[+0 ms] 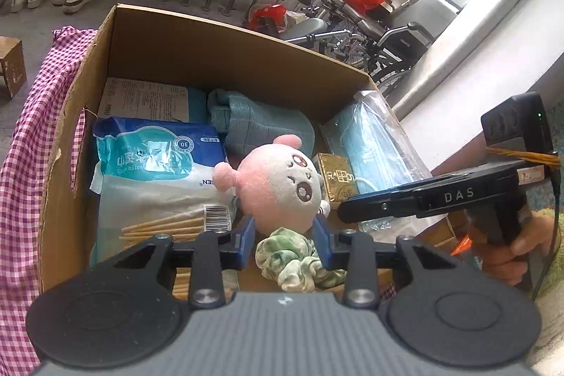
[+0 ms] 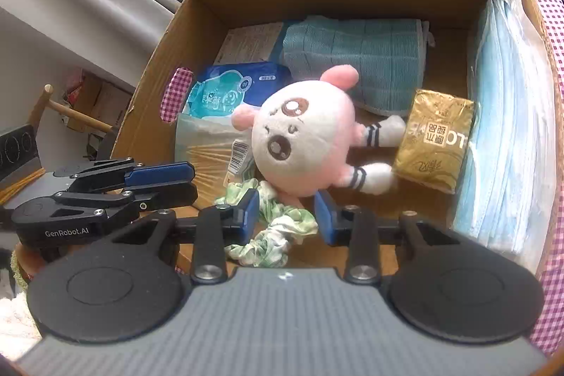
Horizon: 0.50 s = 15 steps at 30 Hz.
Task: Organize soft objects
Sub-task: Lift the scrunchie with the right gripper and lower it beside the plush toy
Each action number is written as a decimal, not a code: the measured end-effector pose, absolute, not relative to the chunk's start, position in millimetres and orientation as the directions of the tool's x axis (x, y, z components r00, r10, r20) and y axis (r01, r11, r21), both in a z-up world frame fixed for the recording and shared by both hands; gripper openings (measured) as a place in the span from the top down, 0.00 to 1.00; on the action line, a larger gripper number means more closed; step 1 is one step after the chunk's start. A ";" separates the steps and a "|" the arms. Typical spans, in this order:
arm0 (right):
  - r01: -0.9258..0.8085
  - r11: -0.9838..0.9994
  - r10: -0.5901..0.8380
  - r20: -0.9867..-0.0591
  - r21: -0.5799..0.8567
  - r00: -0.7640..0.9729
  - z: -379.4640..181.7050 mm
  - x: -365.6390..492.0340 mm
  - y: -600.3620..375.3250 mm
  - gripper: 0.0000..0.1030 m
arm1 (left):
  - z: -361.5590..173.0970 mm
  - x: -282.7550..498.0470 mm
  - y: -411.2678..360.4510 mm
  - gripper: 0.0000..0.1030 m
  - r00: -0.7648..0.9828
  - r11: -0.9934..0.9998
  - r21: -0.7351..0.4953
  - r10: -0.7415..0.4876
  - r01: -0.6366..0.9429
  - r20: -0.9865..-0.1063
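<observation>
Cardboard box [image 1: 183,51] open on top, both hand-held grippers poised over its near edge. Left hand-held gripper [image 1: 284,236] jaws apart at a middling width, nothing between the blue pads [image 1: 246,231]; pink-and-white plush toy [image 1: 278,185] lies just ahead of its tips, green tie-dye scrunchie [image 1: 292,256] directly below the gap on the box floor. Right hand-held gripper [image 2: 287,212] likewise parted and holding nothing, plush toy [image 2: 306,143] just beyond its tips, scrunchie [image 2: 271,228] under and between the fingers, contact unclear. In the left wrist view the right hand-held gripper [image 1: 356,208] comes in from the right side, jaws look nearly together from that angle, tip over the mask pack. Ahead-left of the left hand-held gripper: wet wipes pack [image 1: 155,150] on top of a bag of bamboo sticks [image 1: 162,224]. Farther ahead: folded teal towel [image 1: 253,122]. Ahead-right: gold tissue packet [image 1: 335,175] touching the plush, then a bagged stack of blue face masks [image 1: 373,150] against the box wall. Pink gingham cloth [image 1: 21,143] drapes outside the box on the left
</observation>
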State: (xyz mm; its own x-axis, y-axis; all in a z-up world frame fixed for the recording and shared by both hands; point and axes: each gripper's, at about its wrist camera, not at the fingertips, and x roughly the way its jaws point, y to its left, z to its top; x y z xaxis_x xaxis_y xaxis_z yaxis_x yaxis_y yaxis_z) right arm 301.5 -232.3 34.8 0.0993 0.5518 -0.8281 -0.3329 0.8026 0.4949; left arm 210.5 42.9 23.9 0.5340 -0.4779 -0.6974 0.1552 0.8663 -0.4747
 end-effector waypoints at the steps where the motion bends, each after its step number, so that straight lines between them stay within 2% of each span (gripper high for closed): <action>1: -0.344 0.796 0.562 -0.819 0.498 0.116 38.6 304.8 -232.0 0.67 | 27.9 206.6 45.9 0.60 0.557 0.869 -0.471 -0.469 0.153 -0.685; 4: -0.388 0.785 0.562 -0.818 0.483 0.119 41.2 305.4 -221.6 0.67 | 35.2 195.9 54.1 0.53 0.601 0.875 -0.463 -0.450 0.145 -0.661; 7: -0.409 0.774 0.544 -0.838 0.483 0.040 25.1 304.8 -202.8 0.67 | 39.9 185.7 60.4 0.46 0.625 0.875 -0.464 -0.441 0.140 -0.643; 15: -0.416 0.821 0.403 -0.913 0.391 -0.062 -6.4 310.8 -174.0 0.67 | 52.4 159.4 73.4 0.30 0.687 0.891 -0.435 -0.400 0.134 -0.607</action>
